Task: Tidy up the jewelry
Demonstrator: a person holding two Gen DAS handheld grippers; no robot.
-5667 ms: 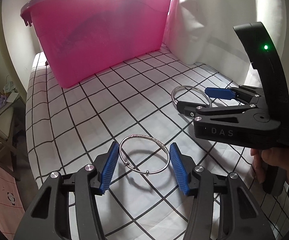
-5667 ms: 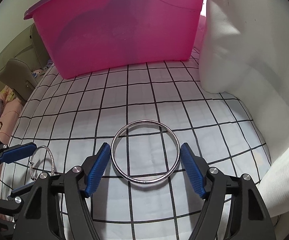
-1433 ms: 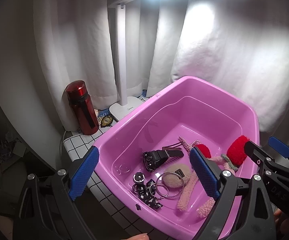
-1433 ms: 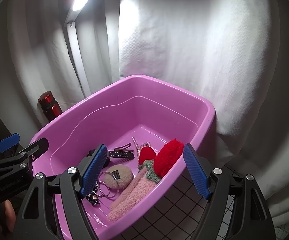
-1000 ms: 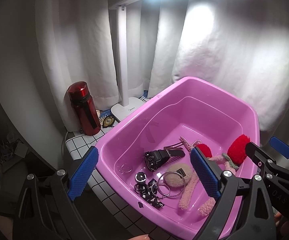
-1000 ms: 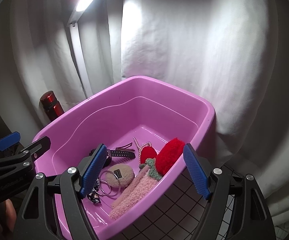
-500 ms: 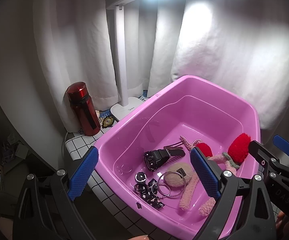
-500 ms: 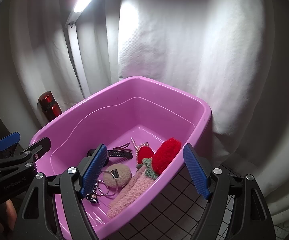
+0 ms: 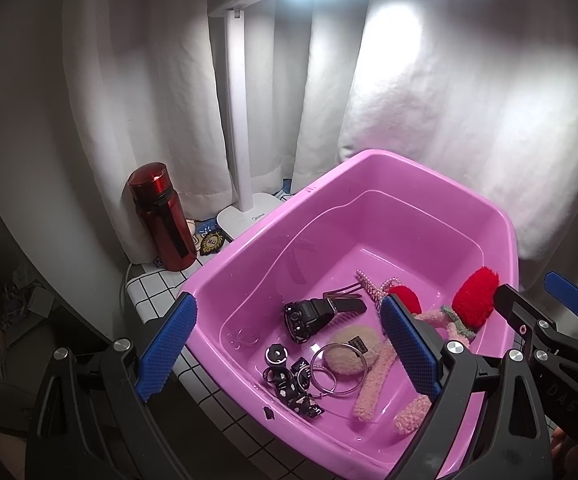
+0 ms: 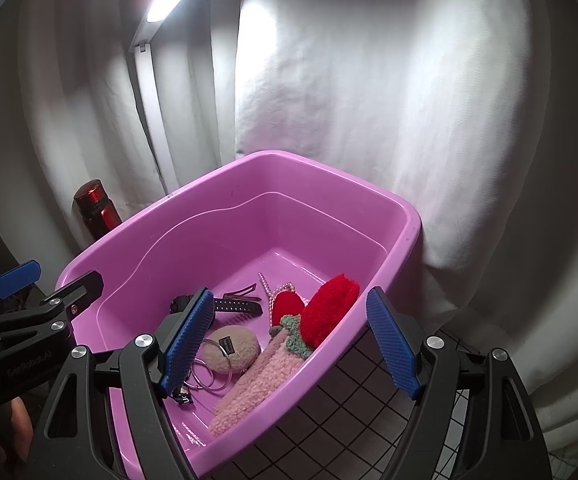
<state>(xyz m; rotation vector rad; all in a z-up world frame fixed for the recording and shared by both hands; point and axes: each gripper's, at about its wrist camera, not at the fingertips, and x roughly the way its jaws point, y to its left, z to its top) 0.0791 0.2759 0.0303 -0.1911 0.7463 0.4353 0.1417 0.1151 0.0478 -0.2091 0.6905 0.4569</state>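
Pink tub [image 9: 501, 216] on checked table [image 9: 149, 284], holding mixed jewelry and accessories.
Silver bangles [image 9: 337, 368], two, overlapping, flat on tub floor near front wall, partly over beige fuzzy pad [image 9: 349, 354].
Black watch [image 9: 309, 316] behind bangles; beaded hair clip [image 9: 369, 286] farther back.
Small black charms [image 9: 289, 380] clustered just left of bangles.
Red pompoms [image 10: 329, 308] with pink plush strap [image 10: 257, 384] along right wall.
Left gripper [image 9: 285, 350]: raised above tub's front left corner, jaws wide apart, holding nothing.
Right gripper [image 10: 289, 340]: raised above tub's front right side, jaws wide apart, holding nothing.
Red bottle [image 9: 161, 216] upright on table left of tub, beside white lamp [image 9: 237, 112] base.
White curtain [image 10: 369, 100] behind.
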